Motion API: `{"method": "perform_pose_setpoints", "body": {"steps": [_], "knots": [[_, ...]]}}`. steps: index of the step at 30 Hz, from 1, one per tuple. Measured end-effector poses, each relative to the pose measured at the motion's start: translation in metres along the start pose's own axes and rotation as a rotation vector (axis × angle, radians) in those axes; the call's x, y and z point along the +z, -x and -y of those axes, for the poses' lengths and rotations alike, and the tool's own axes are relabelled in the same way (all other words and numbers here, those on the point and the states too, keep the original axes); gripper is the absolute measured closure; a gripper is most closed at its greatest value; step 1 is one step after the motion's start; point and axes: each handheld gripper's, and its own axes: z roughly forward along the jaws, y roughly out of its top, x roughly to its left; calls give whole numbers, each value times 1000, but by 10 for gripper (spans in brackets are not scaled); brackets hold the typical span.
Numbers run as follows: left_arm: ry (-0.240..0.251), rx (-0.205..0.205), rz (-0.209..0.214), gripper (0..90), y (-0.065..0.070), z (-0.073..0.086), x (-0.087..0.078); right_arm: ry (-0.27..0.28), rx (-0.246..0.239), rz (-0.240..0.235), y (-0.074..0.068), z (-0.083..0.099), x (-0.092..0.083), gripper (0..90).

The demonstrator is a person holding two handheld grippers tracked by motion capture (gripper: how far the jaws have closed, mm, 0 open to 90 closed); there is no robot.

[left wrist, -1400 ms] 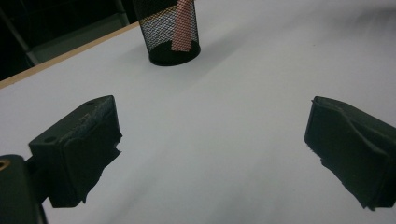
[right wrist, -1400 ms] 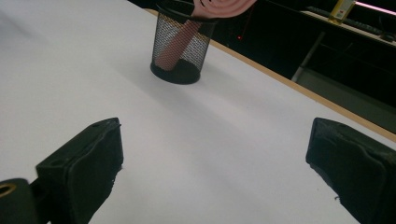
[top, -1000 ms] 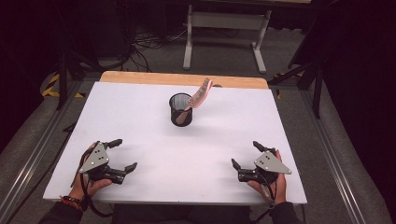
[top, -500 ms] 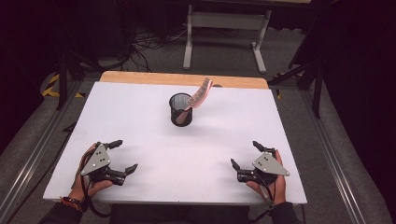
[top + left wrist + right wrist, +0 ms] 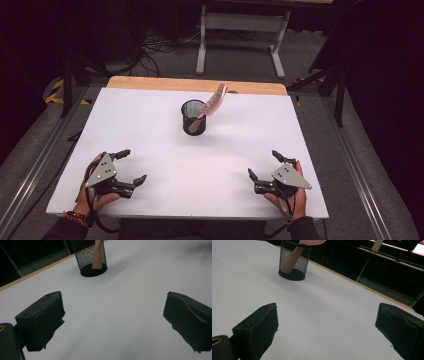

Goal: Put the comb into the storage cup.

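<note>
Mesh cup (image 5: 193, 117) stood upright at the far middle of the worktop (image 5: 150, 130), with a pink comb (image 5: 214, 100), probably, leaning out up and to the right. Left hand-held gripper (image 5: 131, 167) and right hand-held gripper (image 5: 264, 164) sat well short of the cup, jaws apart, empty, about equally near.

The bench (image 5: 165, 145) shows a smooth, matt white top, with a bare wood strip along its far edge. At upper centre, the cup (image 5: 193, 117) is black wire mesh, and the comb (image 5: 214, 101) in it looks like pink plastic. Each claw (image 5: 131, 167) (image 5: 263, 165) carries matt black, rough-edged pads and a grey metal plate.
</note>
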Motion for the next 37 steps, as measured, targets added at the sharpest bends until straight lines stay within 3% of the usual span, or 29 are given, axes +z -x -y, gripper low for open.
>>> {"method": "perform_pose_setpoints", "body": {"steps": [14, 19, 24, 31, 37], "knots": [[-9, 10, 12, 41, 1, 1, 2, 1, -9, -15, -4, -1, 2, 50], [-9, -8, 13, 43, -1, 1, 4, -8, -9, -17, -4, 0, 4, 50], [-19, 8, 13, 42, -3, 1, 6, -23, -42, -32, -6, 2, 5, 56], [-20, 8, 12, 44, -3, 1, 6, -11, -12, -32, -3, 3, 7, 46], [-16, -10, -5, 43, -4, 2, 3, -15, 38, -3, 5, 5, 7, 46]]}}
